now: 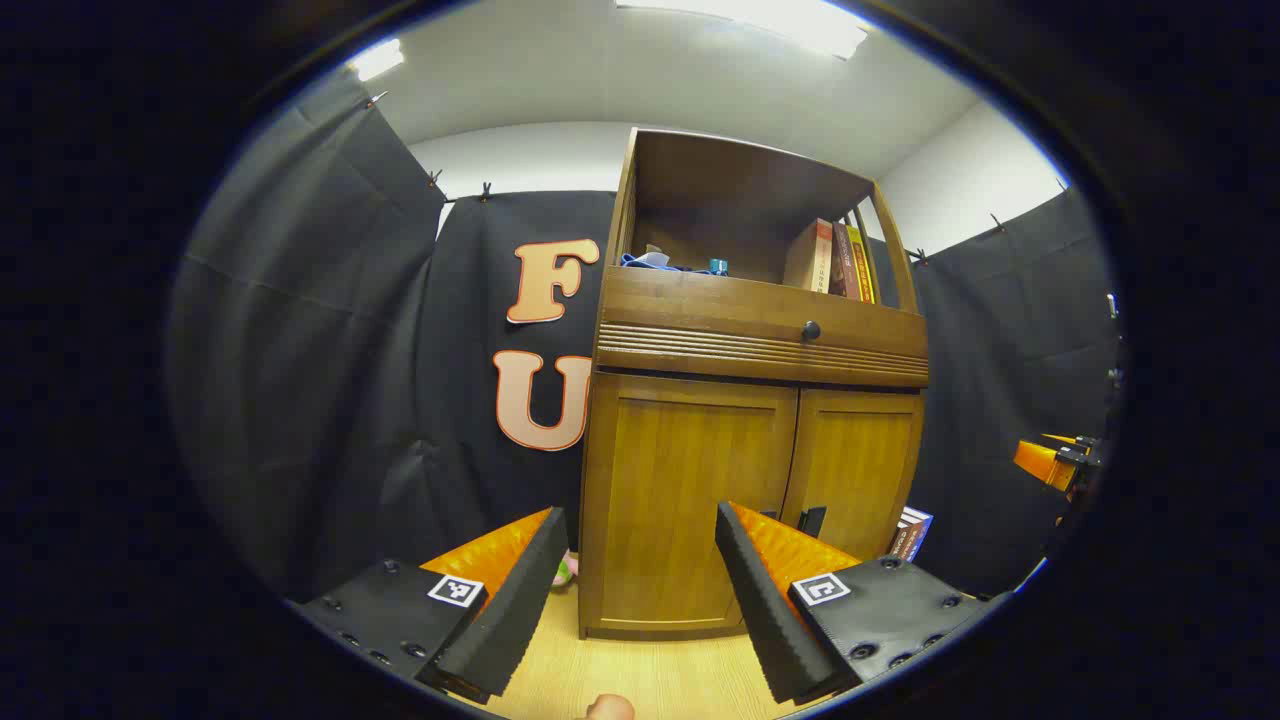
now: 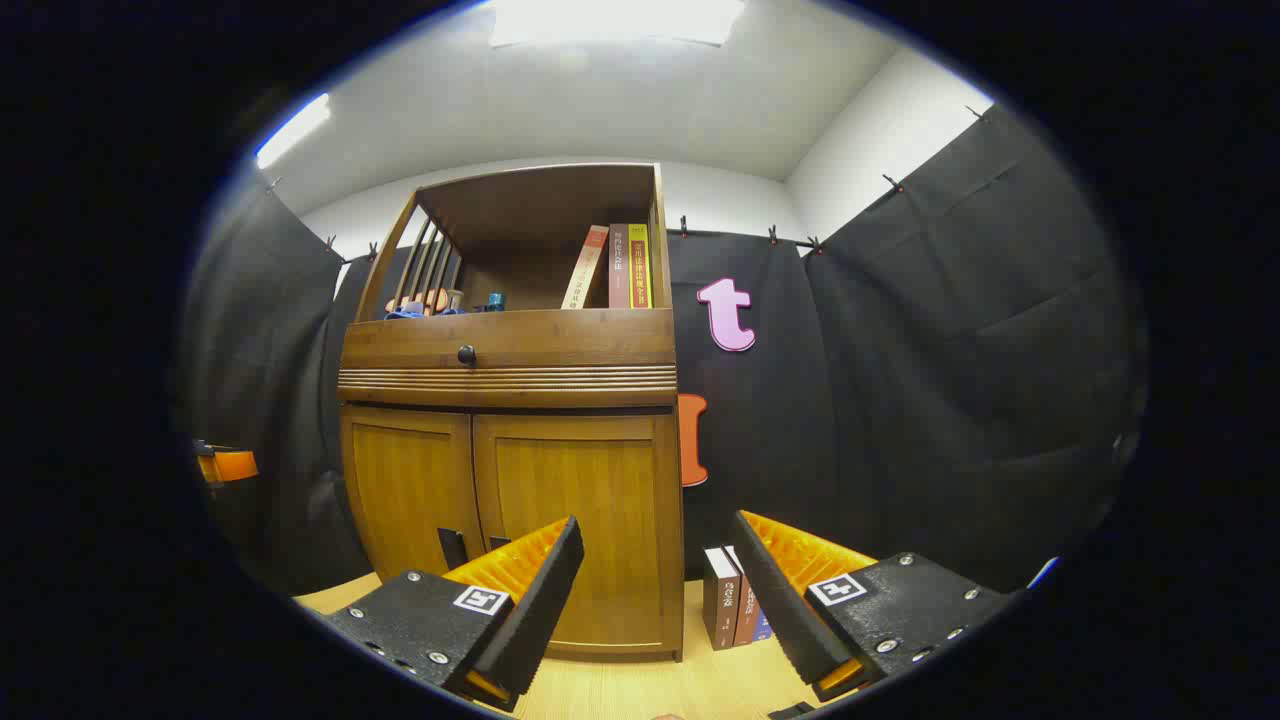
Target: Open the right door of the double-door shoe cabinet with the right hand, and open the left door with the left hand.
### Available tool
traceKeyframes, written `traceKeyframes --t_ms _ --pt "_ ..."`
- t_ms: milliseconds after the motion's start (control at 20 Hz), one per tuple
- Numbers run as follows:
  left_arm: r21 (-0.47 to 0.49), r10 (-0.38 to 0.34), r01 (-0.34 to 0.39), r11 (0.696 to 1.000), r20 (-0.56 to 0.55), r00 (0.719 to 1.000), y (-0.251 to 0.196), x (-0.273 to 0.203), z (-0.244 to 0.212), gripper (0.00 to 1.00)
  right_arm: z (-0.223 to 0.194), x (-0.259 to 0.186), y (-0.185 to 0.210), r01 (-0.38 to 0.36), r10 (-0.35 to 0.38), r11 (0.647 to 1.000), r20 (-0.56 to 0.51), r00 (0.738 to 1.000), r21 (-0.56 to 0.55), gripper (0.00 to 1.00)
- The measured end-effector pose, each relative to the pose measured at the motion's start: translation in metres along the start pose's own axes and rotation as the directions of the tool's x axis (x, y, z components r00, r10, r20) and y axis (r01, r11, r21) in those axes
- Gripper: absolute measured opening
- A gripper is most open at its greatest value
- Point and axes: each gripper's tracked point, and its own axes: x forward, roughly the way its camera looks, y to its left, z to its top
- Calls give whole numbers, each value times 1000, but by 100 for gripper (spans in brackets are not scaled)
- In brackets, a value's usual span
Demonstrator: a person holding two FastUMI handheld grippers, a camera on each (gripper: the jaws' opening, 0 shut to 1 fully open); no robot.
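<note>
left gripper view: both ribbed orange grippers (image 1: 635, 525) (image 2: 655, 535) gape before glossy wooden cabinet (image 1: 690, 500), 2 doors closed.

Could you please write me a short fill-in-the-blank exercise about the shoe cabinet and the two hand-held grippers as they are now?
1. Both doors of the shoe cabinet are ____.
2. The fingers of the left hand-held gripper stand ____, holding nothing.
3. The drawer above the doors carries a single round black ____.
4. On the floor beside the cabinet, in front of the right hand-held gripper, stand some ____.

Missing words: closed; open; knob; books
</note>
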Motion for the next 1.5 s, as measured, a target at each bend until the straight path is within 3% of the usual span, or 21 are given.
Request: traceKeyframes --t_ms 50,300,700,1500 --pt "-7 -9 9 1000 -3 1000 -3 2 -2 94 0 3 -1 3 -3 1000 3 1000 -12 93" --pt "23 8 -8 1000 2 1000 -2 0 5 99 -3 4 14 -38 38 999 -8 999 -27 93" --pt "27 -37 37 999 10 999 -18 -8 9 95 4 -6 23 -57 57 998 10 998 -41 93" --pt "54 -30 28 998 22 999 -11 -18 16 96 -24 -2 47 -94 92 995 -40 995 -40 93"
